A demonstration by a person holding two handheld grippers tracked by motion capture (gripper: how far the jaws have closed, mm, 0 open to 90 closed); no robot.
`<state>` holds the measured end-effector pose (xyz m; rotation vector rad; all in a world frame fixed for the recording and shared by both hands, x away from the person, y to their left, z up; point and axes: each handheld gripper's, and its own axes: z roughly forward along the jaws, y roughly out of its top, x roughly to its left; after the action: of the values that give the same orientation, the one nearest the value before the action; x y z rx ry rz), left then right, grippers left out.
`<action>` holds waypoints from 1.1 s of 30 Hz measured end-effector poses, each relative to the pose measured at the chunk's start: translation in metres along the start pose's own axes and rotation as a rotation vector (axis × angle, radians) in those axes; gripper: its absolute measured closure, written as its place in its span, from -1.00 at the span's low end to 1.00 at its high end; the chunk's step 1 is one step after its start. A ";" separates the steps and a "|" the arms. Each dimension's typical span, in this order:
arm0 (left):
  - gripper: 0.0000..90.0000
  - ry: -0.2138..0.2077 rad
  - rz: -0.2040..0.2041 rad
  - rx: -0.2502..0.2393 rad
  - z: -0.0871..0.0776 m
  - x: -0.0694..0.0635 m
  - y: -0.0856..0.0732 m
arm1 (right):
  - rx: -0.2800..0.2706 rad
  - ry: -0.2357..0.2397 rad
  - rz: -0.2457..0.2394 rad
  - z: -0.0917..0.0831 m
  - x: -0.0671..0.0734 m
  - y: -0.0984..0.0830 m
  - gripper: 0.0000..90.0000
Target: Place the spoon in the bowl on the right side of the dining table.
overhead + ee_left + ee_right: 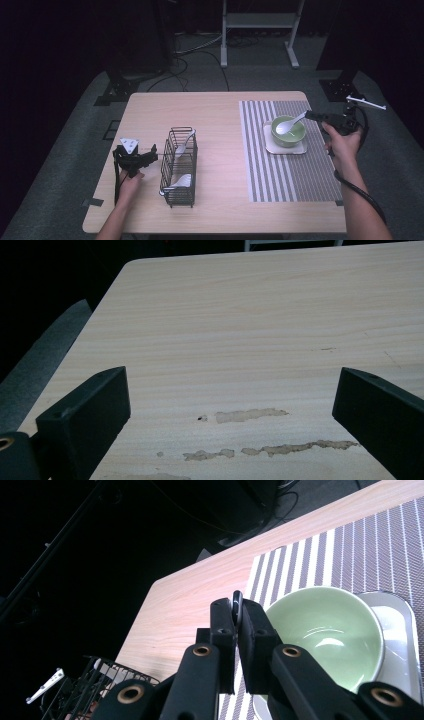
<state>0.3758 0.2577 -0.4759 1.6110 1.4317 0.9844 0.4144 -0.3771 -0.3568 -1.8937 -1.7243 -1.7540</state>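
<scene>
Wood table (220, 115) under both tools, green bowl (288, 131) just beyond the right gripper (311, 115), clenched on a white spoon (290, 123) whose scoop sits in the bowl; left gripper (230, 405) released, bare wood between its jaws.

A light wooden table with rounded corners (215, 210) stands on a grey carpet floor (60, 175). Behind it is a white metal stand (260, 22), with black cables (200, 47) lying near it. The room around is very dark.
</scene>
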 end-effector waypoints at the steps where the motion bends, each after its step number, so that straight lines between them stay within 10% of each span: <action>1: -0.98 0.000 0.000 0.000 0.000 0.000 0.000 | -0.003 0.000 0.004 0.000 -0.001 0.000 0.90; 33: -0.98 0.000 0.002 0.000 0.000 0.000 0.000 | -0.004 -0.043 0.044 0.017 -0.026 -0.003 0.90</action>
<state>0.3758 0.2578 -0.4759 1.6123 1.4303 0.9857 0.4298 -0.3821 -0.3834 -1.9695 -1.6802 -1.7155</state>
